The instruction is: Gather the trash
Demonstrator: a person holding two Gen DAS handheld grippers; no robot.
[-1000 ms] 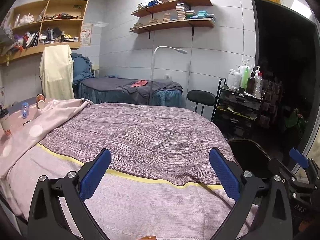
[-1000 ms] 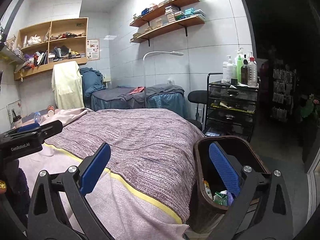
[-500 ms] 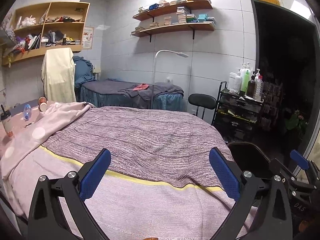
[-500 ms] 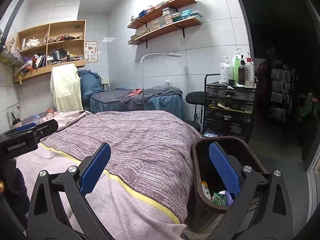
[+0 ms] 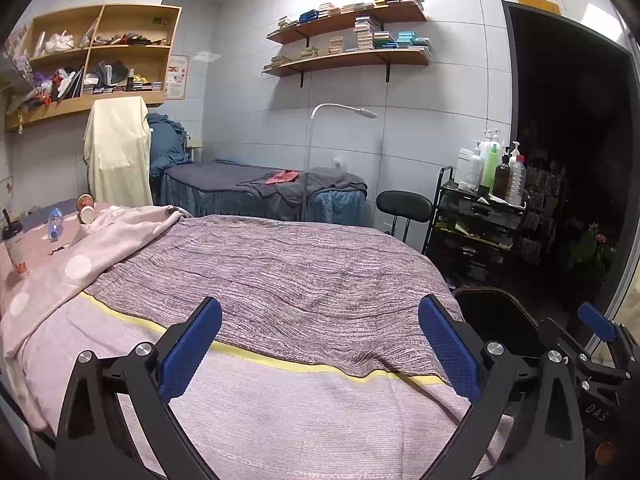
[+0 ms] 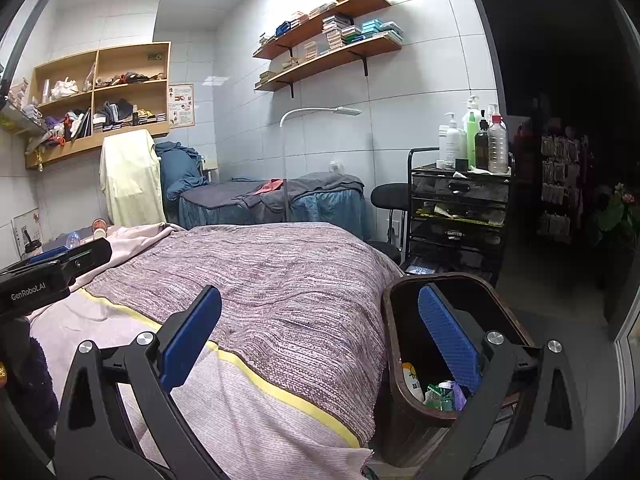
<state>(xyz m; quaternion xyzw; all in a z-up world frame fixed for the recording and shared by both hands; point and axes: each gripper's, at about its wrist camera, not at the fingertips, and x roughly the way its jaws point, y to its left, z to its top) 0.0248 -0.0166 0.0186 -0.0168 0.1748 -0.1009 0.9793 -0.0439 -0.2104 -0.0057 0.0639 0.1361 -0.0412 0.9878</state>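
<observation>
A dark brown trash bin (image 6: 394, 344) stands on the floor at the bed's right foot corner, with wrappers (image 6: 442, 394) inside; its rim (image 5: 496, 300) also shows in the left wrist view. Far left on the bed lie a small plastic bottle (image 5: 55, 222), a tipped paper cup (image 5: 86, 209) and an upright drink cup (image 5: 14, 250). My left gripper (image 5: 320, 340) is open and empty over the bed's foot end. My right gripper (image 6: 320, 340) is open and empty, its right finger above the bin.
The bed (image 5: 280, 272) carries a purple woven cover and a pink dotted blanket (image 5: 80, 256). Behind stand a second bed (image 5: 260, 192), a floor lamp (image 5: 340, 110), a black stool (image 5: 404, 204) and a black cart with bottles (image 5: 476, 216). A dark doorway opens at right.
Both views have shifted slightly, with the room sitting a little differently in frame. Both grippers stay open and empty.
</observation>
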